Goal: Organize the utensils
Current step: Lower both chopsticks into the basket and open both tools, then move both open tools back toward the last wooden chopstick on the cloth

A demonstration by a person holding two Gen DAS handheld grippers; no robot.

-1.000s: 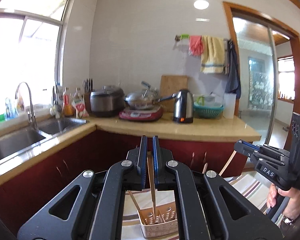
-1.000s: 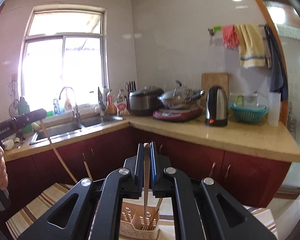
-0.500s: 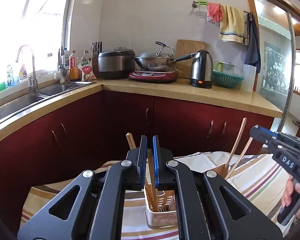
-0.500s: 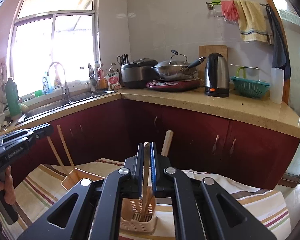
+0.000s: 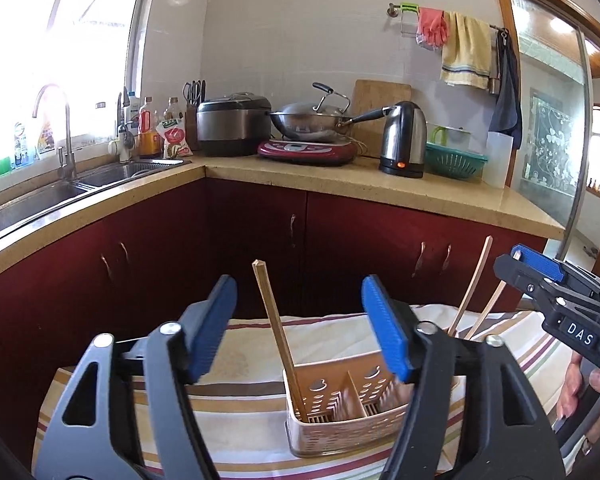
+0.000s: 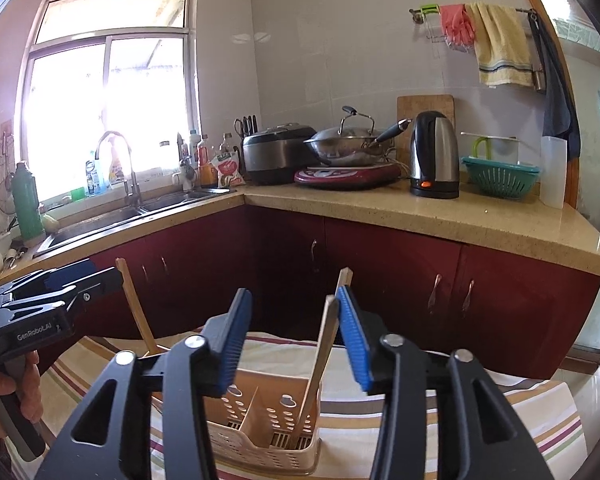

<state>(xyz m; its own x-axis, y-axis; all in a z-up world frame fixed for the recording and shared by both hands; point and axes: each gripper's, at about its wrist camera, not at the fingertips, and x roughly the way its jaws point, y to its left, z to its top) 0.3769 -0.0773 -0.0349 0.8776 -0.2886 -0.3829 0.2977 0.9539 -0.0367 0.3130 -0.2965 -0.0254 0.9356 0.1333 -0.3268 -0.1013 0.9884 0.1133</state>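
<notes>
chopsticks (image 5: 279,336) (image 6: 318,372) standing in the beige holder (image 5: 340,420) (image 6: 260,428), one leaning in each camera's view; whether these are the same stick, cannot tell. holder sitting on the striped cloth (image 5: 236,400) (image 6: 460,412), in front of the red cabinets. left gripper (image 5: 300,332) spread wide just above the holder, grasping nothing, stick leaning free between its jaws. right gripper (image 6: 296,340) likewise released over the holder, stick resting against the right blue pad (image 6: 354,344) but not pinched. two more pale sticks (image 5: 472,296) rising just right of the holder in the left view, base hidden behind the gripper. judging from this: drop-off done for these sticks, both grippers free to fetch more. no loose utensils visible on the cloth, so how much remains cannot be told.
</notes>
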